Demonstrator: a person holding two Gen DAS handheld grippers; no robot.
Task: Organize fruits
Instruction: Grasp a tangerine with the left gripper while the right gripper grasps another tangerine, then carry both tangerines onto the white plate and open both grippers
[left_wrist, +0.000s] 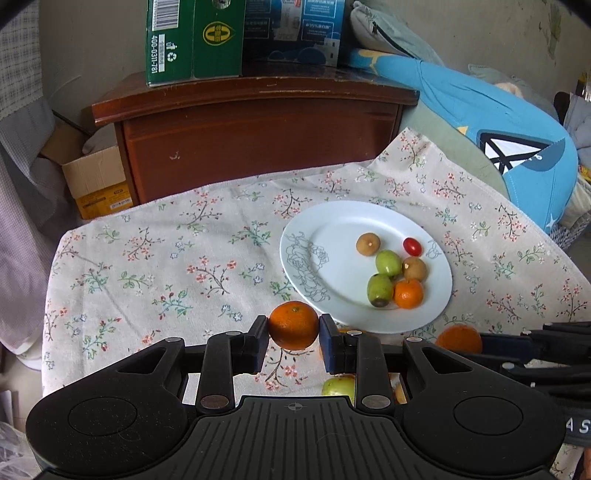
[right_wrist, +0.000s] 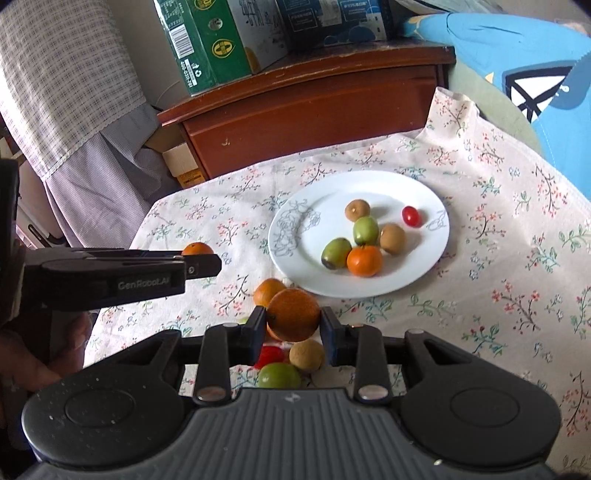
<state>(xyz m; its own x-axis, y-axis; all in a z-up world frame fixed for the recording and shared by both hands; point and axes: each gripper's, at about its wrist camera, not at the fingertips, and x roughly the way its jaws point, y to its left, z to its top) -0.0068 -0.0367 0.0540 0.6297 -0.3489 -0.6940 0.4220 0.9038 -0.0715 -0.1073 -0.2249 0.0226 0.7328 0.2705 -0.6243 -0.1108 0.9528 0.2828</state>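
A white plate (left_wrist: 332, 229) (right_wrist: 317, 206) on the floral cloth holds two green fruits, two brown fruits, a small orange (left_wrist: 408, 293) (right_wrist: 364, 260) and a cherry tomato (left_wrist: 412, 246) (right_wrist: 411, 216). My left gripper (left_wrist: 293, 326) is shut on an orange (left_wrist: 293, 325) above the cloth, left of the plate's near rim. My right gripper (right_wrist: 293, 317) is shut on another orange (right_wrist: 293, 314), near the plate's front edge. Loose fruit lies below it: an orange (right_wrist: 267, 290), a brown fruit (right_wrist: 306, 354), a green fruit (right_wrist: 279, 374) and a tomato (right_wrist: 271, 355).
A wooden nightstand (left_wrist: 258, 129) with green and blue boxes stands behind the table. A blue plush pillow (left_wrist: 498, 122) lies at the right. Cardboard boxes (left_wrist: 96, 181) sit on the floor at the left. The left gripper shows side-on in the right wrist view (right_wrist: 110, 277).
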